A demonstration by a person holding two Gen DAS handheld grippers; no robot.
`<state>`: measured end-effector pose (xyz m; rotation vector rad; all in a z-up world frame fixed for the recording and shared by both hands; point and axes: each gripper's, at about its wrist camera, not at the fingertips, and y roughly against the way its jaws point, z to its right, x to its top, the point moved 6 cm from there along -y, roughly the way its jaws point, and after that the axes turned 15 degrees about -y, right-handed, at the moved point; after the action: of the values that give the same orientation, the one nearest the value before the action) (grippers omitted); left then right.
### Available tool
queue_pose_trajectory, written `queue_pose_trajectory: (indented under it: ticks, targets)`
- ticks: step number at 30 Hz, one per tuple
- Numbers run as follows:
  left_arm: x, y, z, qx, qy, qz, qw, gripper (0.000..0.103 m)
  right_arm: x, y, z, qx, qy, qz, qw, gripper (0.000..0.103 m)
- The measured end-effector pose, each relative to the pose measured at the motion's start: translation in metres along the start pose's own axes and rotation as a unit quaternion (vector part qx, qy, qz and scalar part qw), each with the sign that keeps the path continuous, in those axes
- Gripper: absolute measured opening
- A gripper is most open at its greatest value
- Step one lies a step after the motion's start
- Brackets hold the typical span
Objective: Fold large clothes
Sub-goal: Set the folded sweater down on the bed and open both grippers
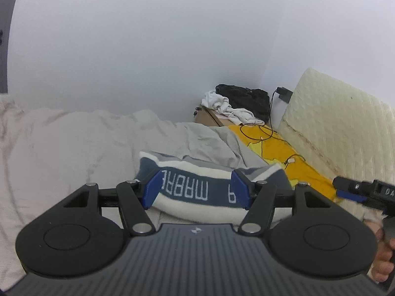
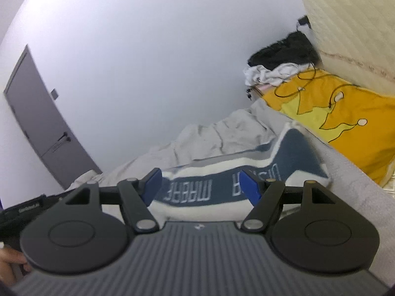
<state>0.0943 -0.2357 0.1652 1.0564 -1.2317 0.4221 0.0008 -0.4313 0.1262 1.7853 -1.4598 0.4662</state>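
- Two grippers are seen — the left gripper [image 1: 196, 189] and the right gripper [image 2: 201, 187] — each with blue fingers spread apart and nothing gripped.
- A folded blue-and-white sweater [image 1: 197, 170] is seen lying on the bed [image 1: 61, 143], just beyond and between each pair of fingers, not pressed by either.
- A yellow cloth [image 2: 345, 123] is spread to the right of the fingers, beside a cream mattress [image 1: 340, 120].
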Motion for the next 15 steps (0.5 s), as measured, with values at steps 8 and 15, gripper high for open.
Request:
queue_pose_trajectory:
  ticks: [8, 15]
  targets:
    - [-0.020, 0.069, 0.029, -0.005, -0.026, 0.024, 0.9994, 0.067, -0.039, 0.051, -0.039, -0.011, 0.088, 0.019, 0.996, 0.072]
    - [-0.059, 0.096, 0.045, 0.024, -0.054, 0.043, 0.9973, 0.067, -0.081, 0.075, -0.046, -0.017, 0.126, 0.022, 0.992, 0.072]
